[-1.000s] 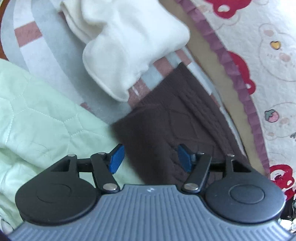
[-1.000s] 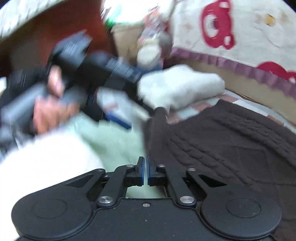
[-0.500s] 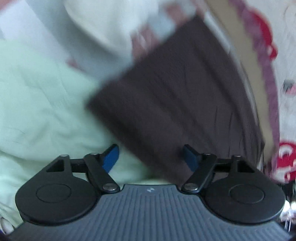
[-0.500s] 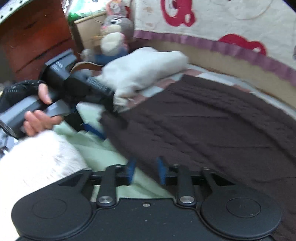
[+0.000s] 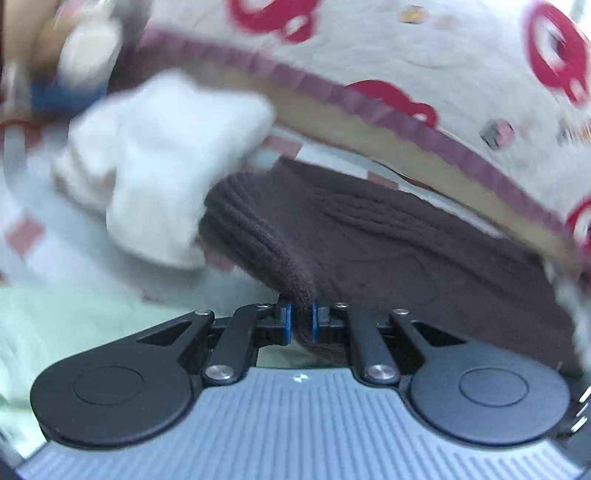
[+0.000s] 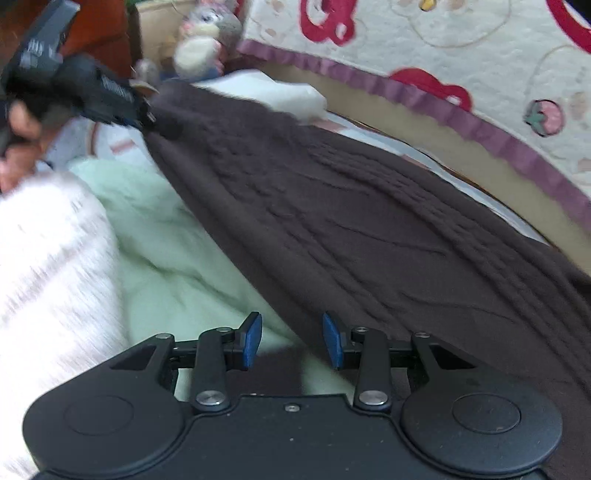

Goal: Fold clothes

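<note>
Brown cable-knit sweater (image 6: 369,221): corner pinched in left tongs (image 5: 299,325); right tongs (image 6: 291,339) spread. Risk: thick knit slipping free.

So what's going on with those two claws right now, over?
Left claw shut on brown sweater corner. Right claw open at its near edge. White garment beside the sweater, touching it.

Cream quilt (image 6: 461,44) with red prints, purple trim; red-brown wooden furniture (image 6: 107,33).

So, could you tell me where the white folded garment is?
The white folded garment lies upper left in the left wrist view, beside the brown sweater, below the patterned quilt's purple trim.
</note>
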`<state>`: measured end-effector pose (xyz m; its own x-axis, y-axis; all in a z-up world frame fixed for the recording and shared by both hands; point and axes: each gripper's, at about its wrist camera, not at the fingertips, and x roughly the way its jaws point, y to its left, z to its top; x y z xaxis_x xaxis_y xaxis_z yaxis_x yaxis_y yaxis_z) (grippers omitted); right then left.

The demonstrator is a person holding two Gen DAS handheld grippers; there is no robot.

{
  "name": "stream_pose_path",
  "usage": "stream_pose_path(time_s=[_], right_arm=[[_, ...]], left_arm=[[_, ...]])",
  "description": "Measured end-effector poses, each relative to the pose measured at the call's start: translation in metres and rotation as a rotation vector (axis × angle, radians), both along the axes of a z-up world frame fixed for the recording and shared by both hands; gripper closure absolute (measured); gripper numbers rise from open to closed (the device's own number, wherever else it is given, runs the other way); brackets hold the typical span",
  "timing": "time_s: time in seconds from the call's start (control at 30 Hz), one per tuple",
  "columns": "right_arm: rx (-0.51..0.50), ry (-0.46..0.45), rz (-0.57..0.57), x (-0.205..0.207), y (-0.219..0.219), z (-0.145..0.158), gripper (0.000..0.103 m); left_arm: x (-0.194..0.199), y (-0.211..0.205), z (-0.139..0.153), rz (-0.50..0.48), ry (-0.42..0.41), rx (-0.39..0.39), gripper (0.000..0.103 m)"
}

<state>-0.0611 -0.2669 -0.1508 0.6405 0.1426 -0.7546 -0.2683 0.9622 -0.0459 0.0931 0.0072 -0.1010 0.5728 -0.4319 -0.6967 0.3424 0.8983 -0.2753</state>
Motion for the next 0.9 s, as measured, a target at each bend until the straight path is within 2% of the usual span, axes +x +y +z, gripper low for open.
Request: stream_pose_path(time_s=[0.1, 0.17, 0.23, 0.3, 0.4, 0.43, 0.47, 0.53, 0.6, 0.7, 0.73, 0.8, 0.9], right_arm=[[-0.116, 0.006, -0.044, -0.002, -0.005, -0.010, 0.061], [-0.195, 0.003, -0.034, -0.004, -0.009, -0.016, 0.052], [-0.270, -0.008, 0.002, -0.009, -0.013, -0.021, 0.048], [-0.246, -0.010, -0.029, -0.009, -0.027, -0.023, 0.048], [-0.095, -0.033, -0.081, -0.007, -0.044, -0.017, 0.052], [-0.059, -0.053, -0.078, -0.006, -0.047, -0.013, 0.093], [-0.022, -0.072, -0.074, -0.006, -0.050, -0.010, 0.092], [0.035, -0.193, -0.089, -0.025, -0.053, 0.009, 0.092], [0.016, -0.227, -0.085, -0.044, -0.052, 0.014, 0.093], [-0.135, -0.131, 0.091, -0.051, -0.029, -0.002, 0.092], [-0.151, -0.113, 0.124, -0.049, -0.024, -0.005, 0.092], [-0.089, -0.084, 0.108, -0.042, -0.027, -0.007, 0.092], [0.002, -0.042, 0.049, -0.034, -0.038, -0.013, 0.092]], left_arm=[[0.006, 0.005, -0.007, 0.013, 0.044, -0.029, 0.094], [0.009, 0.008, -0.011, 0.022, 0.074, -0.048, 0.094], [0.013, 0.012, -0.016, 0.031, 0.103, -0.068, 0.094], [0.013, 0.011, -0.014, 0.026, 0.102, -0.054, 0.094], [0.010, 0.020, -0.013, 0.041, 0.110, -0.080, 0.094], [0.009, 0.023, -0.013, 0.046, 0.113, -0.089, 0.094], [0.008, 0.026, -0.012, 0.051, 0.116, -0.097, 0.094], [0.006, 0.032, -0.011, 0.061, 0.122, -0.115, 0.094], [0.004, 0.038, -0.010, 0.071, 0.128, -0.132, 0.094], [0.001, 0.047, -0.009, 0.086, 0.136, -0.159, 0.094], [0.000, 0.050, -0.008, 0.091, 0.139, -0.168, 0.094], [0.002, 0.046, -0.014, 0.079, 0.166, -0.106, 0.094], [0.006, 0.045, -0.019, 0.081, 0.215, -0.055, 0.092]])
